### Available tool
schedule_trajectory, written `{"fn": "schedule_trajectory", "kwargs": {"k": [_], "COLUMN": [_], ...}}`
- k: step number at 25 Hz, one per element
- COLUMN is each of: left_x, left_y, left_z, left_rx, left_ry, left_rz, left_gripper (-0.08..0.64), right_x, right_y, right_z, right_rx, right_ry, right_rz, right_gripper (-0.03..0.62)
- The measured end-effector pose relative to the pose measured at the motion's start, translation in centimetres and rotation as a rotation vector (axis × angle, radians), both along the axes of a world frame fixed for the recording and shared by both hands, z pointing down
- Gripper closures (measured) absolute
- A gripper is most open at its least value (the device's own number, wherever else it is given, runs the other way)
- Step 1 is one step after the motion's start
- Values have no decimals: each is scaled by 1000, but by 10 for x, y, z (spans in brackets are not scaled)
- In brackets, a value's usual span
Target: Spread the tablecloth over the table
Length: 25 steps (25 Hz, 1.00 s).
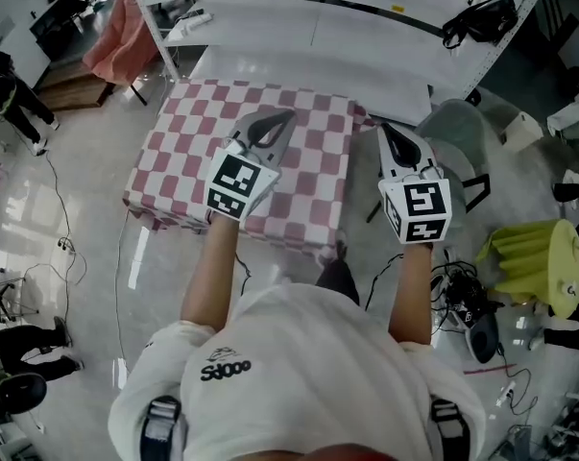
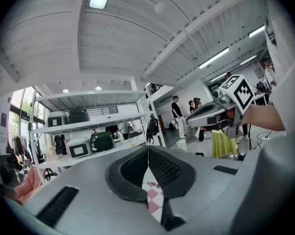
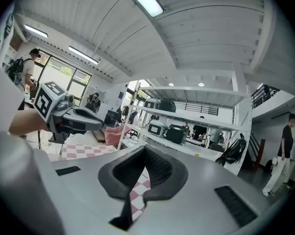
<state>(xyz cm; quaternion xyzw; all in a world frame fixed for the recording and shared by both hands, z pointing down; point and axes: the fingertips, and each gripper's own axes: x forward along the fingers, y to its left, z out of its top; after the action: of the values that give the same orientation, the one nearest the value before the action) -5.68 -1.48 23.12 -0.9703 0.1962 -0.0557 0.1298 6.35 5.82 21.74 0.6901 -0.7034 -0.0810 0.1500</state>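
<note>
The red-and-white checked tablecloth [image 1: 270, 161] is spread out in front of me, with its edges drooping. It hangs from both grippers. My left gripper [image 1: 287, 116] is shut on a fold near the cloth's middle. In the left gripper view a strip of the checked cloth [image 2: 153, 199] sits pinched between its dark pads [image 2: 162, 168]. My right gripper [image 1: 384, 128] is shut on the cloth's right edge, and checked fabric [image 3: 137, 195] hangs from its jaws in the right gripper view. The two grippers are held level, side by side. The table under the cloth is hidden.
A long white bench [image 1: 366, 27] stands behind the cloth. A grey chair [image 1: 462, 133] and a yellow object [image 1: 529, 257] are at the right, with cables [image 1: 462, 296] on the floor. A pink cloth [image 1: 126, 41] is at the far left. Shelves with appliances [image 3: 176, 131] fill the background.
</note>
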Motion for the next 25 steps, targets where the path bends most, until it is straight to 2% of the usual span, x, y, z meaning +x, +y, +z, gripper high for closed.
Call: {"fn": "schedule_trajectory", "kwargs": {"k": [6, 25], "left_x": [-2, -1], "left_y": [15, 12], "left_z": [-14, 2], "left_rx": [27, 11], "left_ry": [14, -21], "left_rz": [19, 40], "left_gripper": [532, 532], "right_x": [-12, -19], "right_y": [5, -4], "right_z": [-9, 6], "right_rx": [-10, -34], "right_ry": [38, 34], "right_rz": [-12, -34], "right_gripper": [571, 571]}}
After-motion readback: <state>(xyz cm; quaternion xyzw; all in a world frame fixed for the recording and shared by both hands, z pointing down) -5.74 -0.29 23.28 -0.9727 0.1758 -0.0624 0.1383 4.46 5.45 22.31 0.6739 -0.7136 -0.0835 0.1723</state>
